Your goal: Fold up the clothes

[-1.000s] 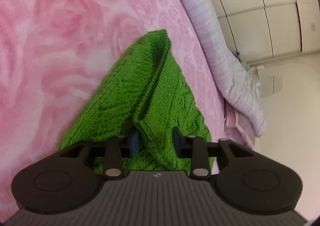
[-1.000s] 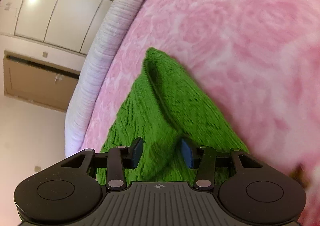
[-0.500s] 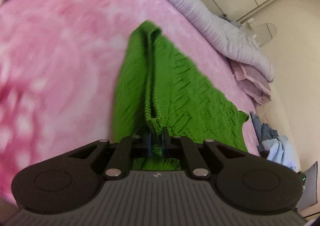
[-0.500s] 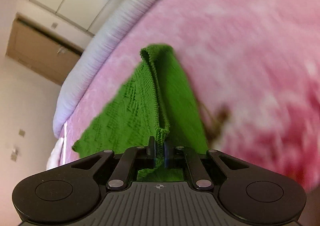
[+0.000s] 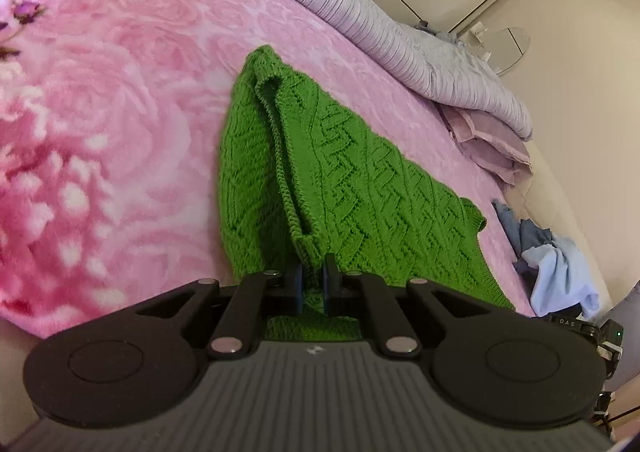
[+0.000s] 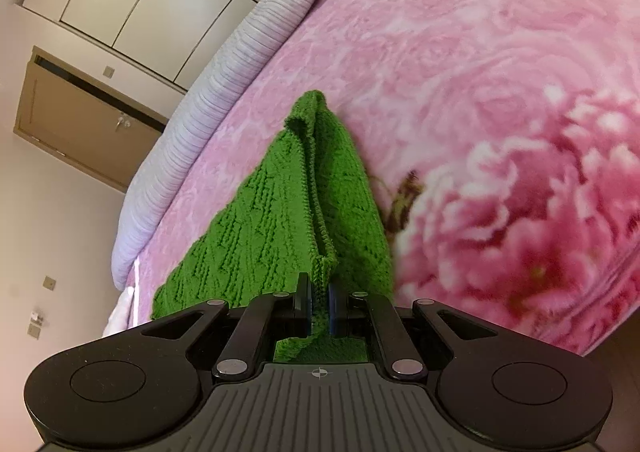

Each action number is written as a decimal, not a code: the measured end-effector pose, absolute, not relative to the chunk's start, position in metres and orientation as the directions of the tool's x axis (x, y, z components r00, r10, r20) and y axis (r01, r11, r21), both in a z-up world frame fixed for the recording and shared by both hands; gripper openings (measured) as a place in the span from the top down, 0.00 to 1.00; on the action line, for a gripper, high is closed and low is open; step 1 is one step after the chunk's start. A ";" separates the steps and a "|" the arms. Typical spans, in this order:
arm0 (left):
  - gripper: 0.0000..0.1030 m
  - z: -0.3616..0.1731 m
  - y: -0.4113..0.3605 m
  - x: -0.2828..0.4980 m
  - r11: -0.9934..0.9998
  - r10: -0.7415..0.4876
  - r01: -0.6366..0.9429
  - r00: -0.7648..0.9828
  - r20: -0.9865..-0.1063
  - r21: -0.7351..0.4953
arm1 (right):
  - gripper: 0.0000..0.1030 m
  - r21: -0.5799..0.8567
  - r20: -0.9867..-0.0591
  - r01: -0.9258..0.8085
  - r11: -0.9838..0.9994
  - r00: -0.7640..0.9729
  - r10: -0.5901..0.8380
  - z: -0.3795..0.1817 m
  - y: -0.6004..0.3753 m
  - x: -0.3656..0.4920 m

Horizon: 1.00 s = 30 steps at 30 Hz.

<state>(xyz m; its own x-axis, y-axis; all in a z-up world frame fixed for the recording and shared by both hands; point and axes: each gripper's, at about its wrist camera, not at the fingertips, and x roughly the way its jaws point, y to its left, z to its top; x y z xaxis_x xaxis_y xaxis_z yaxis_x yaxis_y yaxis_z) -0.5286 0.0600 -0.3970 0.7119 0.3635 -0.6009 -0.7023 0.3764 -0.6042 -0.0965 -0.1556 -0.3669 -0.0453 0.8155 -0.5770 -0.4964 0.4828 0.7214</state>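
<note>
1. Left gripper [image 5: 311, 284] is clamped on the edge of the bright green cable-knit garment [image 5: 360, 188]; the right gripper [image 6: 319, 306] has just been closing and now pinches the same knit's ribbed edge [image 6: 316, 212] between its pads.
2. Judged from this, the step is carrying the lifted edge across to make a fold — keep both hands level and matched, so the edge stays taut and lands square.
3. Thick, chevron-textured and already doubled along a ridge, the garment drapes from the jaws onto the pink rose-patterned blanket [image 5: 120, 92] — well short of the lilac ribbed bolster [image 6: 224, 64].
</note>
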 end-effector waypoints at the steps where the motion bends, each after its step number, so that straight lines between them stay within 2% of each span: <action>1: 0.94 -0.400 0.059 -0.529 0.377 0.364 -0.708 0.706 -0.608 -0.597 | 0.94 0.714 -0.585 -0.500 0.489 -0.044 0.810 -0.369 -0.156 -0.097; 7: 0.93 -0.403 0.054 -0.522 0.421 0.375 -0.746 0.661 -0.650 -0.516 | 0.94 0.624 -0.640 -0.588 0.515 -0.005 0.769 -0.374 -0.154 -0.108; 9: 0.88 -0.394 0.054 -0.517 0.445 0.363 -0.762 0.634 -0.683 -0.471 | 0.93 0.575 -0.661 -0.631 0.520 0.015 0.750 -0.370 -0.150 -0.113; 11: 0.87 -0.380 0.054 -0.517 0.454 0.367 -0.776 0.611 -0.702 -0.438 | 0.88 0.478 -0.695 -0.707 0.521 0.059 0.717 -0.358 -0.145 -0.121; 13: 0.88 -0.364 0.051 -0.516 0.475 0.391 -0.794 0.576 -0.718 -0.379 | 0.74 0.358 -0.712 -0.772 0.525 0.138 0.688 -0.342 -0.141 -0.132; 16: 0.88 -0.341 0.045 -0.512 0.525 0.483 -0.811 0.534 -0.694 -0.258 | 0.72 0.234 -0.690 -0.816 0.528 0.243 0.681 -0.322 -0.136 -0.146; 19: 0.88 -0.341 0.051 -0.497 0.555 0.490 -0.792 0.560 -0.668 -0.257 | 0.69 0.228 -0.653 -0.851 0.472 0.226 0.723 -0.320 -0.125 -0.156; 23: 0.87 -0.369 0.046 -0.468 0.593 0.471 -0.779 0.540 -0.698 -0.202 | 0.68 0.228 -0.646 -0.892 0.390 0.161 0.746 -0.339 -0.106 -0.174; 25: 0.87 -0.387 0.037 -0.467 0.597 0.464 -0.781 0.522 -0.716 -0.182 | 0.68 0.153 -0.676 -0.912 0.380 0.184 0.714 -0.357 -0.103 -0.186; 28: 0.87 -0.389 0.021 -0.478 0.633 0.484 -0.762 0.526 -0.699 -0.136 | 0.68 0.058 -0.653 -0.942 0.331 0.214 0.726 -0.372 -0.123 -0.199; 30: 0.89 -0.383 0.022 -0.482 0.641 0.469 -0.756 0.522 -0.712 -0.132 | 0.68 0.053 -0.678 -0.951 0.304 0.189 0.710 -0.367 -0.126 -0.197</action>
<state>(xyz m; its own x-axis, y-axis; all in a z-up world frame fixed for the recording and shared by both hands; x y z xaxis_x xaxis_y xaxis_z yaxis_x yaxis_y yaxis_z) -0.4817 0.0217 -0.3834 0.5218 0.4693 -0.7123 -0.7565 0.6405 -0.1321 -0.1974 -0.1263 -0.3671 0.1887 0.7102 -0.6782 -0.9512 0.3038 0.0534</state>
